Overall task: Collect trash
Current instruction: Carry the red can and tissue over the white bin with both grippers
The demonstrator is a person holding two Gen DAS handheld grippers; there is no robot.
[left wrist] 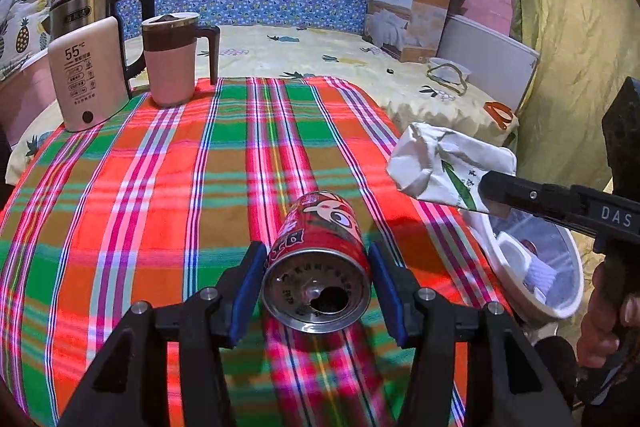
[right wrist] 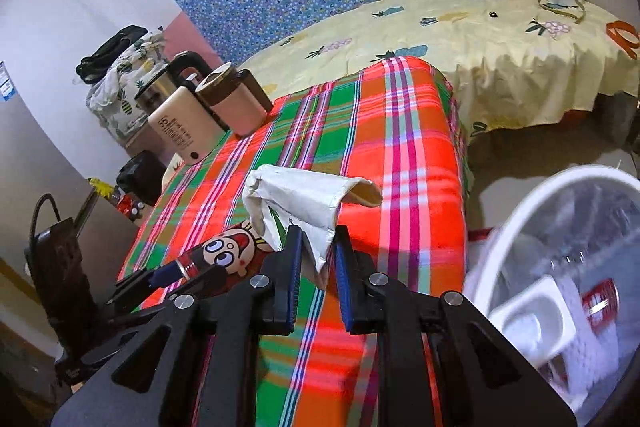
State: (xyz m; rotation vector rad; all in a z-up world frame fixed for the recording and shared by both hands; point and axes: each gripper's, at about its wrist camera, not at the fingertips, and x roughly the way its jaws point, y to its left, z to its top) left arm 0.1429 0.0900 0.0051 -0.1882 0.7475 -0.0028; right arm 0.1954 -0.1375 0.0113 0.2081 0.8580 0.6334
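Note:
A red drink can (left wrist: 320,259) with a cartoon face is held above the plaid tablecloth, its opened top facing the camera; my left gripper (left wrist: 318,267) is shut on its sides. The same can (right wrist: 224,253) shows at the lower left of the right wrist view. My right gripper (right wrist: 318,255) is shut on a crumpled white paper wrapper (right wrist: 304,203) with green print, lifted off the cloth. In the left wrist view that wrapper (left wrist: 444,167) hangs from the right gripper's finger above a white bin (left wrist: 560,307). The bin (right wrist: 520,211) holds white trash and something red.
A steel kettle (left wrist: 88,11), a pink device marked 55 (left wrist: 86,75) and a pink mug (left wrist: 172,63) stand at the table's far left corner. Behind lies a yellow bedspread (left wrist: 320,55) with a cardboard box (left wrist: 408,15). A hand (left wrist: 608,323) grips the right tool.

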